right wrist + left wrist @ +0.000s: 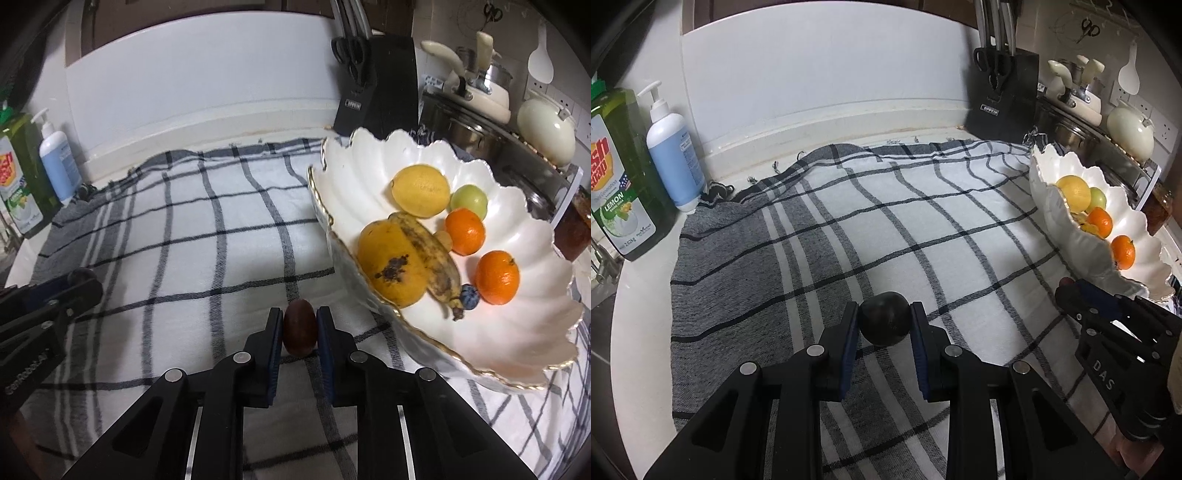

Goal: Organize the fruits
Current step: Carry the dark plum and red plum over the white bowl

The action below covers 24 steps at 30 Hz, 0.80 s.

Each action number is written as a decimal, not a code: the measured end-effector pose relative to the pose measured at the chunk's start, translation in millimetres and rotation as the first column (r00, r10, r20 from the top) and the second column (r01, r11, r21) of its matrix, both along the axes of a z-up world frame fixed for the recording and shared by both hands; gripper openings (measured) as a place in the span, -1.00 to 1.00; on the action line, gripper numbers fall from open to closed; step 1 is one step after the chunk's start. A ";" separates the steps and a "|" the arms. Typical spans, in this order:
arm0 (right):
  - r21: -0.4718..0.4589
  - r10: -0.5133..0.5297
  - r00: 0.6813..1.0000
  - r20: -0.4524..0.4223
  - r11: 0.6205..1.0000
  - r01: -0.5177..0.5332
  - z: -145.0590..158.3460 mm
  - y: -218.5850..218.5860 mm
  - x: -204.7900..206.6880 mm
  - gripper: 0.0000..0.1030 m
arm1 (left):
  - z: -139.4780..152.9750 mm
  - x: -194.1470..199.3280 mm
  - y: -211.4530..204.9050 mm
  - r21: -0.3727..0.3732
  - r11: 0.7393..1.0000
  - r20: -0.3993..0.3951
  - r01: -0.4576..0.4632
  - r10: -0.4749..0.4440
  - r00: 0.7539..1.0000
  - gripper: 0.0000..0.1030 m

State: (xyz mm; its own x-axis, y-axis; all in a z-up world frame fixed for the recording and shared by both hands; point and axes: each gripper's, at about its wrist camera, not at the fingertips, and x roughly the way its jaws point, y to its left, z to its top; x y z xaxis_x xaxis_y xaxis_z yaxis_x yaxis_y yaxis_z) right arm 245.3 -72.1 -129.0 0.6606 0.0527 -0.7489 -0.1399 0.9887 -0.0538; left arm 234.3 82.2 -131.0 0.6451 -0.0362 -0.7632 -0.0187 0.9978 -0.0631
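Observation:
My left gripper [884, 321] is shut on a dark round plum [884, 318] just above the checked cloth [886, 221]. My right gripper [299, 330] is shut on a dark reddish-brown oval fruit [300, 327] next to the near left rim of the white scalloped bowl [509, 350]. The bowl holds a lemon [421, 190], a green fruit [468, 201], two tangerines [496, 277], a mango [393, 267], a spotted banana [430, 254] and a small blue fruit [470, 296]. The bowl also shows at the right of the left wrist view [1071, 221]. The right gripper shows there [1071, 291] too.
A green dish soap bottle [620, 177] and a white pump bottle [674, 147] stand at the left. A black knife block [1001, 96] stands at the back wall. Pots and a white kettle [546, 133] sit on a rack behind the bowl.

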 end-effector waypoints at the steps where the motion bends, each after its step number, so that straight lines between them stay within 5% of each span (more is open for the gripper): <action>1: 0.006 0.000 1.000 0.005 1.000 0.000 3.4 -0.7 -2.6 -0.62 | 2.7 -2.0 -1.0 -0.001 1.000 0.005 0.002 -0.002 1.000 -0.47; 24: 0.087 -0.103 0.982 0.158 0.992 0.090 91.5 -74.6 -70.3 -0.62 | 73.0 -34.3 -81.3 -0.021 0.988 0.107 0.153 -0.150 0.983 -0.47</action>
State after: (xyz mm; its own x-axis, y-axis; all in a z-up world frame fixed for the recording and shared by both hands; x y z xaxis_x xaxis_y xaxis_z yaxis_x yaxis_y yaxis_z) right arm 175.0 -146.7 -37.5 0.7776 0.0381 -0.6275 -0.0398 0.9991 0.0113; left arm 199.9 0.9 -57.9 0.7067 -0.1610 -0.6890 0.1407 0.9863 -0.0862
